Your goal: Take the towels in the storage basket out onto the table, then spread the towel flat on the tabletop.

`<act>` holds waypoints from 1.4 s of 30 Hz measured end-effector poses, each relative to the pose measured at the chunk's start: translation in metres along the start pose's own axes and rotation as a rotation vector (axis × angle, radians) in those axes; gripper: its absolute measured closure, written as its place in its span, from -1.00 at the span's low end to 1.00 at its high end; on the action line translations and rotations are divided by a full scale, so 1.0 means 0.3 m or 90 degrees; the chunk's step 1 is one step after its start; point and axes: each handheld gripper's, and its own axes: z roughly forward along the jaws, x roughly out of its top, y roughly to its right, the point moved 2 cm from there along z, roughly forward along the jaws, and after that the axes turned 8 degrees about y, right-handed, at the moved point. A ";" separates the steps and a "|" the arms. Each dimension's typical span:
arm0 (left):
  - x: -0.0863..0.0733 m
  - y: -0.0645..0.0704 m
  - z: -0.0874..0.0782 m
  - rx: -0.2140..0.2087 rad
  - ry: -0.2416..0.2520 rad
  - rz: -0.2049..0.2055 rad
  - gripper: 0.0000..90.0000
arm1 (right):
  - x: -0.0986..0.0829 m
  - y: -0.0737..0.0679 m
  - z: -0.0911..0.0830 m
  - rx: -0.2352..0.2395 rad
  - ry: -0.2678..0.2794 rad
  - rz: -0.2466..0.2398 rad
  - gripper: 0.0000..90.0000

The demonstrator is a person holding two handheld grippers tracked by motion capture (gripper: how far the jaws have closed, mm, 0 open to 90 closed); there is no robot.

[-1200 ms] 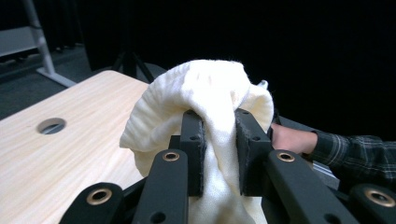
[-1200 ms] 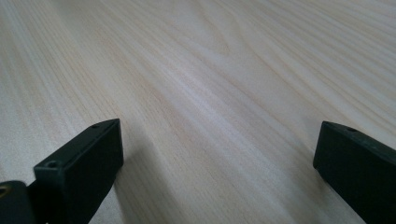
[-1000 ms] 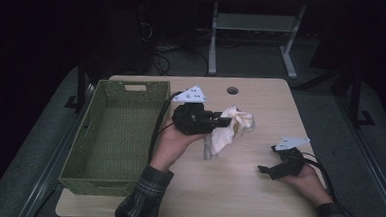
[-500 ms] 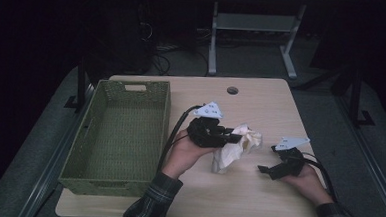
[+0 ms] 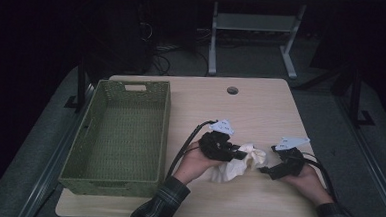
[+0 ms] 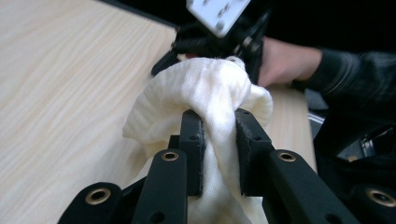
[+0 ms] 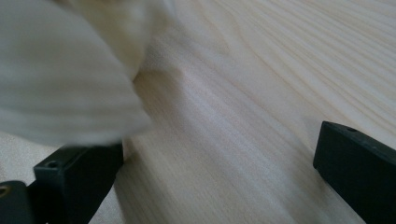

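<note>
The cream cloth [image 5: 238, 161] lies bunched on the bench [image 5: 261, 112], toward the person's side and between the two grippers. The left gripper [image 5: 236, 154] holds it: in the left gripper view the two black fingers [image 6: 192, 140] stand close together with a fold of the ribbed cloth [image 6: 205, 93] pinched between their pads, the fabric bulging up over the tips and hanging down between the arms below. The rest of the cloth spills onto the wood beneath and beside that gripper.

The right gripper [image 5: 265, 169] sits just to the right of the cloth, low over the bench, its tips pointing toward the bundle. In the right gripper view its fingers [image 7: 355, 158] are spread wide apart, with bare wood grain between them; a blurred edge of the cloth [image 7: 60, 79] hangs over the left-hand finger, near it or brushing it, though contact cannot be told. Nothing lies between these fingers.

In the left gripper view the right gripper [image 6: 205, 44] and the hand holding it show just behind the cloth's raised hump.

A green woven basket [image 5: 79, 147] stands at the left side of the bench, well apart from the cloth.
</note>
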 end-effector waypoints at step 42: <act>-0.170 0.060 0.083 0.064 -0.099 0.025 0.34 | -0.001 -0.001 -0.001 -0.001 0.000 0.001 -0.97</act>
